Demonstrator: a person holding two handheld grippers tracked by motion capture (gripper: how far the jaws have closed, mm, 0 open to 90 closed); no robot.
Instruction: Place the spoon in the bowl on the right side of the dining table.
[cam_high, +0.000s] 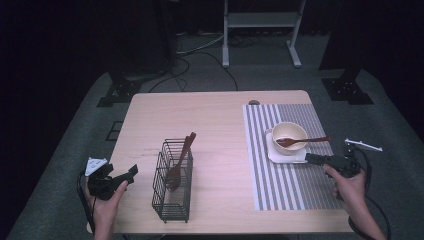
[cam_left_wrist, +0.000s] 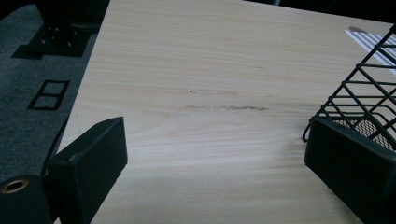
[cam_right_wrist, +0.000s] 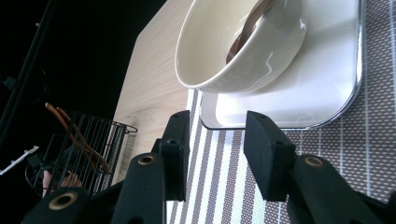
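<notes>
Spreading across most of the high view, a pale wooden surface (cam_high: 215, 120) carries everything. On its right half lies a grey-and-white striped placemat (cam_high: 295, 190). Left of centre stands a black wire basket (cam_high: 172, 202), upright, with two wooden utensils (cam_high: 176, 172) leaning inside it. On the placemat sits a white square plate (cam_high: 276, 156), and a cream bowl (cam_high: 289, 132) rests on that plate. A dark wooden spoon (cam_high: 312, 140) lies with its head inside the bowl and its handle sticking out over the rim to the right.

At the right edge, the person's right hand holds the right gripper (cam_high: 314, 159) just beside the plate, below the spoon handle. Its jaws are parted with nothing between them; in the right gripper view (cam_right_wrist: 215, 140) they point at the plate's rim and the bowl above it.

At the lower left, the left gripper (cam_high: 131, 172) hovers near the basket, jaws released wide over bare wood (cam_left_wrist: 215, 154), touching nothing.
</notes>
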